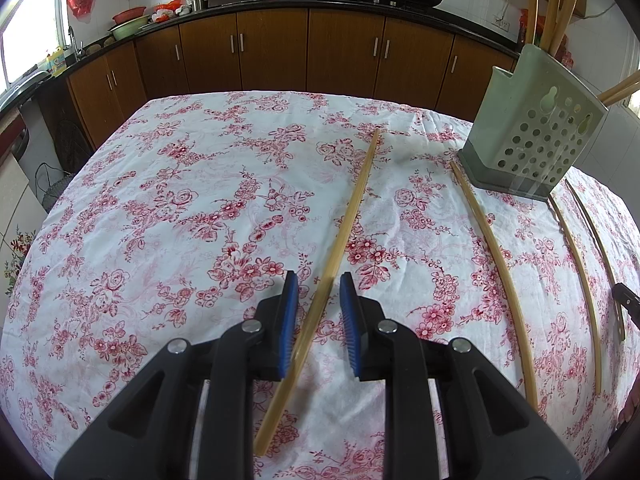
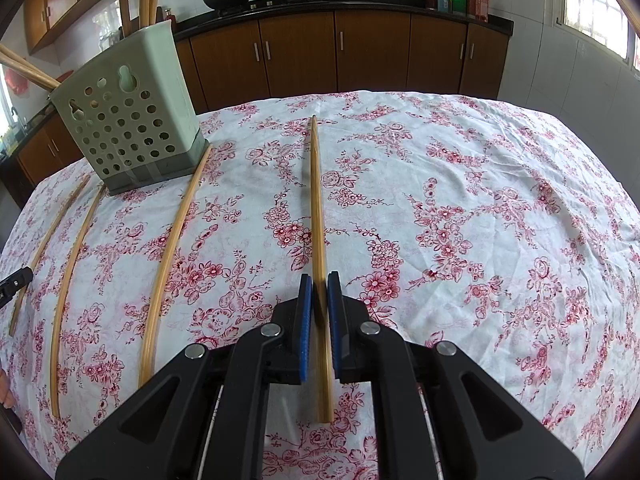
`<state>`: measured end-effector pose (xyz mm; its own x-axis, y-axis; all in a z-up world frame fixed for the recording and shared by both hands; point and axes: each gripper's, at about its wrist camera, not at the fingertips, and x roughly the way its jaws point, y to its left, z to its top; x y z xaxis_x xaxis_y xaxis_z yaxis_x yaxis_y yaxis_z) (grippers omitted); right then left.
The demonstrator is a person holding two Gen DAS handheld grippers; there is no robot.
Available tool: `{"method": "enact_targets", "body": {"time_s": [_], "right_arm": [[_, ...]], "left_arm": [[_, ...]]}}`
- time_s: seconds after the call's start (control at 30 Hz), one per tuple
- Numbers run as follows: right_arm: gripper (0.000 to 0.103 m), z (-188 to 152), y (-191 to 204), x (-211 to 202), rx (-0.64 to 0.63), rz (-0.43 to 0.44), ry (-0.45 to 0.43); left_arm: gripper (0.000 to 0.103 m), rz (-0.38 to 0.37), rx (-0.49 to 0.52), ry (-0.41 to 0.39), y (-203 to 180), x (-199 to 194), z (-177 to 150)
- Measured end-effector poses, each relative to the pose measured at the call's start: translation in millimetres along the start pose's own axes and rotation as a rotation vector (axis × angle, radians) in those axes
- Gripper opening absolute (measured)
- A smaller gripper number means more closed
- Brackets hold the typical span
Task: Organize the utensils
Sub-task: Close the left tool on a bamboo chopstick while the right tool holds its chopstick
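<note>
Several bamboo chopsticks lie on the floral tablecloth. In the left wrist view my left gripper [image 1: 319, 286] is open, its blue pads either side of one chopstick [image 1: 352, 208] without touching it. In the right wrist view my right gripper [image 2: 320, 286] has its pads close around another chopstick [image 2: 316, 200], which still lies on the cloth; whether they press it is unclear. A pale green perforated utensil holder [image 1: 532, 128] stands at the right in the left view and at the left in the right wrist view [image 2: 128, 120], with several chopsticks standing in it.
More chopsticks lie beside the holder [image 1: 492, 256] [image 1: 580, 280] [image 2: 172, 248] [image 2: 68, 272]. The tip of the other gripper shows at the frame edges [image 1: 628, 300] [image 2: 14, 280]. Wooden kitchen cabinets [image 1: 312, 52] and a counter with woks stand behind the table.
</note>
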<state>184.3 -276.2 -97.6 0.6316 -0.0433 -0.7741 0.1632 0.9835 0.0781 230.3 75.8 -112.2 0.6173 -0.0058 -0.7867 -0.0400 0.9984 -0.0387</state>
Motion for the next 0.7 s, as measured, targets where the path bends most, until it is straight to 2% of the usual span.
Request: {"method": "enact_targets", "body": {"time_s": [0.7], "right_arm": [[0.010, 0.3, 0.9, -1.1, 0.003, 0.004, 0.000]], "left_arm": [[0.023, 0.000, -0.001, 0.003, -0.2, -0.9, 0.8]]}}
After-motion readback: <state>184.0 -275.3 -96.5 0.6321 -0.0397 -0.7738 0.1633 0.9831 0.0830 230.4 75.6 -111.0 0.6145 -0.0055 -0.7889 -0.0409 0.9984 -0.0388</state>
